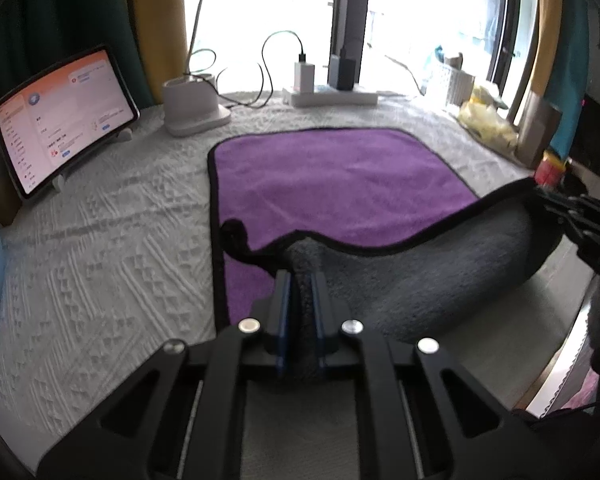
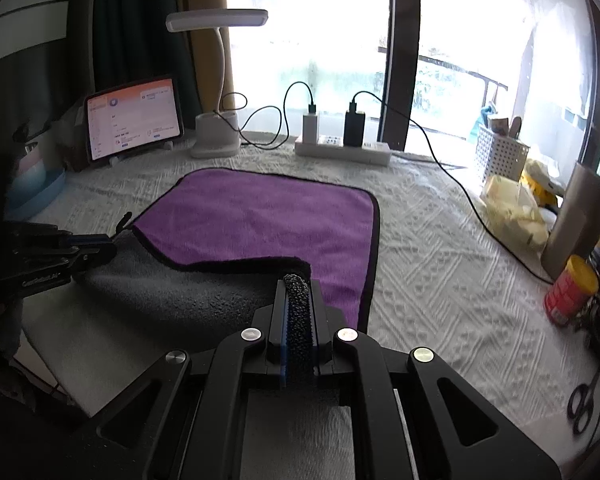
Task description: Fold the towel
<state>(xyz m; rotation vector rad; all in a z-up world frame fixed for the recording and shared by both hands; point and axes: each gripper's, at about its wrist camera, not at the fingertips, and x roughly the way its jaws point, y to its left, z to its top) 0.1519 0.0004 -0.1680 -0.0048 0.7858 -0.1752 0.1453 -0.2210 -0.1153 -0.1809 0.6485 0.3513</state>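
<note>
Lying on the white textured tablecloth [image 1: 100,240], the purple microfibre towel with black piping and a grey underside [image 1: 332,184] is spread flat over its far part, while its near edge is lifted and turned over so that the grey side faces up. The near left corner is pinched between the closed fingers of the left black two-finger gripper [image 1: 302,280], a ridge of grey cloth being squeezed up between the jaws. The near right corner is clamped in the same way by the right black two-finger gripper [image 2: 298,286], whose jaws are drawn in tight on a bunched fold of dark pile. Between the two grippers the raised hem is seen as a black-edged curve sagging across the purple face, and the towel's small black hanging loop [image 1: 234,230] is curled near the left edge. In the right wrist view the left gripper is visible at the far left, level with the lifted edge. Beyond the towel, a white power strip with two chargers plugged in [image 2: 342,148] is set along the far side by the window. A tablet with a lit orange-and-white screen [image 2: 134,118] is propped at the far left, just beside the base of a white desk lamp [image 2: 216,136]. A red can with a yellow lid [image 2: 572,290] is standing at the right edge of the table.
</note>
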